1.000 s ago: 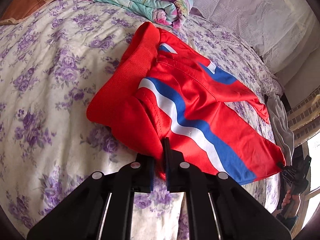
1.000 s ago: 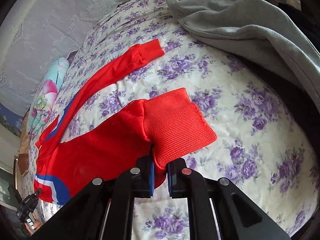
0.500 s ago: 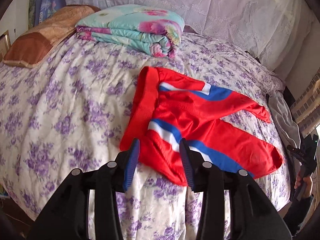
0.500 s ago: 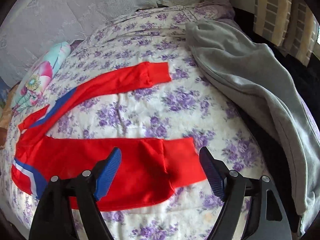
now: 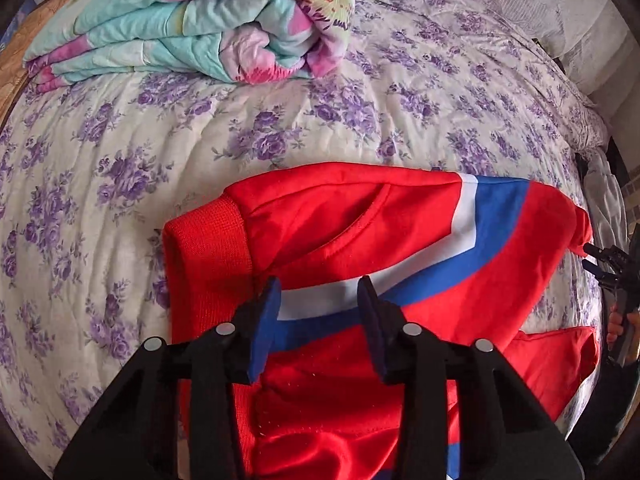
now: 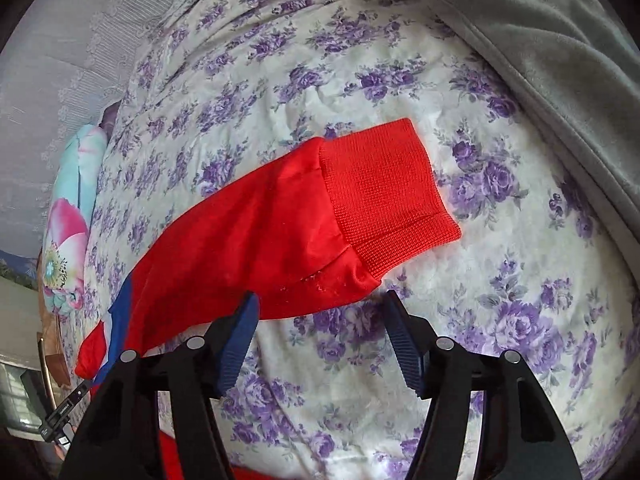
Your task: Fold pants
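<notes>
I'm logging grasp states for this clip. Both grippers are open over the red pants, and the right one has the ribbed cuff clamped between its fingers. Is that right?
Not quite. The right wrist view shows the right gripper open, with the ribbed cuff lying free on the bedspread ahead of its fingertips, not clamped. The left gripper is open over the red pants too.

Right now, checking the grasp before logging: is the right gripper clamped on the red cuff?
No, the right gripper is open, and the cuff lies beyond its fingertips.
</notes>
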`<state>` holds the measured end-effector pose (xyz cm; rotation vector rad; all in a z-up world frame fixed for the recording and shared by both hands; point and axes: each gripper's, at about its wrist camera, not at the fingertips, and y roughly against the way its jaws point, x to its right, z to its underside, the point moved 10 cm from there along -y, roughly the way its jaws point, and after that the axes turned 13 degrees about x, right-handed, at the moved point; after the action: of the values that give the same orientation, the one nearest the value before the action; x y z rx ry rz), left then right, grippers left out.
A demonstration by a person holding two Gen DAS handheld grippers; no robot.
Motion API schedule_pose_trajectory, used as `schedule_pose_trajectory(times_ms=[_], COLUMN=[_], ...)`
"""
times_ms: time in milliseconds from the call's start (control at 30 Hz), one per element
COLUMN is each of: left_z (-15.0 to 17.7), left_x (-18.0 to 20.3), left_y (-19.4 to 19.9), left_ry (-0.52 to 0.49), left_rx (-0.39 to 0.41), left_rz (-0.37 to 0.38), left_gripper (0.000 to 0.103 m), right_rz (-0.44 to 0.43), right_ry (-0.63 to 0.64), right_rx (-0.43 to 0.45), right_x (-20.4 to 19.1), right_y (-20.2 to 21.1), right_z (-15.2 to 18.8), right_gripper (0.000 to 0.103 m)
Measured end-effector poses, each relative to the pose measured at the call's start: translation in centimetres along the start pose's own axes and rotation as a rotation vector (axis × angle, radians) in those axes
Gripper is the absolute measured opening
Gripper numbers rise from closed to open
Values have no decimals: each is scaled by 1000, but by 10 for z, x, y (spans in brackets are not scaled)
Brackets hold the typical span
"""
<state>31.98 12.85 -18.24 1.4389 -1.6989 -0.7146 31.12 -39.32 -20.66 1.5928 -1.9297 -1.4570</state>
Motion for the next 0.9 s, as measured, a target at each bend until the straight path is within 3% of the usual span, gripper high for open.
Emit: schedule_pose_trajectory(times_ms=[67,100,133,167,200,267,400,467,600,667,700,800,900], left_z=[-4,-6,-7,-8,-9,-9,-11,-11,-11,-11,-12,-12,-12], left_x=[-1,-1,-2,-3,-4,-7,-12,-12,-12,-11,-10,-5,-6], left_y=[-3,-5,-8,-11,-13,-15,-16,-18,-18,-19,-19,-18,-1], left_ry=[2,1,2,6,3,-10,1,11,-9,-26,-31,-52,-39], left_rx=[8,16,17,19,23,29,25,23,30,36,39,53,63], left_rz=[18,20,20,18,11,3,8,18,0,-8,-9,4,34], left_gripper=[36,36,36,36,36,36,34,33,33,34,34,37,39], right_rz=[6,-4,-22,-32,-66,-55,-32,-47,71,107,111,129,137], right_ry=[3,-4,-19,-27,-33,-20,-12,-27,17,34,70,115,110], right_rx=[32,63,94,115,113,147,235,212,120,83,121,67,79], right_x=[-2,-4,-6,-7,-11,-13,0,10,31,40,36,26,16], right_y=[-5,-6,-5,-6,-8,-1,46,58,28,4,6,12,45], right_z=[-4,-9,-14,-19,-21,-27,-47,-43,-14,-1,-5,0,9], right_gripper=[66,60,49,15,15,15,14,14,16,21,31,56,56])
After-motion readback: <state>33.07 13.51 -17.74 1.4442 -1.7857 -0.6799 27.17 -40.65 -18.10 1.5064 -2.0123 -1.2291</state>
